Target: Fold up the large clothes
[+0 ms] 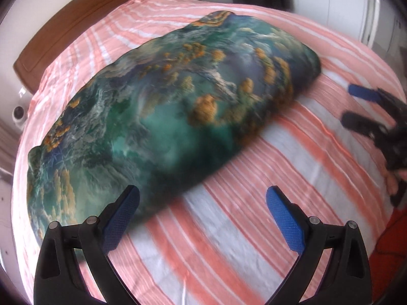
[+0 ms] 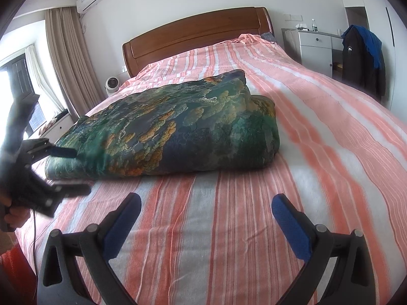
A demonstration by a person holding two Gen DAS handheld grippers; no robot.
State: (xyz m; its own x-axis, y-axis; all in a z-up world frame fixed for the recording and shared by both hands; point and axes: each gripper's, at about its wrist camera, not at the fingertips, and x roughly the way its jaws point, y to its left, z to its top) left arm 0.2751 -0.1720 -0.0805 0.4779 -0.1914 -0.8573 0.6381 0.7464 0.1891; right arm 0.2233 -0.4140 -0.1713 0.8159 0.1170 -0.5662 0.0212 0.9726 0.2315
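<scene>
Folded quilt point(image 2: 162, 129) lies mid-bed point(image 2: 318, 137) as left gripper point(image 1: 203, 208) and right gripper point(image 2: 206, 216) hover near it, jaws spread and empty; another fold appears next, needing a fresh edge grasp.

From the right gripper point(image 2: 204, 225), spread wide, bare striped bedspread point(image 2: 318, 132) runs open from 12 to 3 o'clock; the folded quilt point(image 2: 178, 129) bulks across 10 to 12, and the left gripper point(image 2: 63, 170), also spread, crowds 9 o'clock beside the quilt's near corner
</scene>
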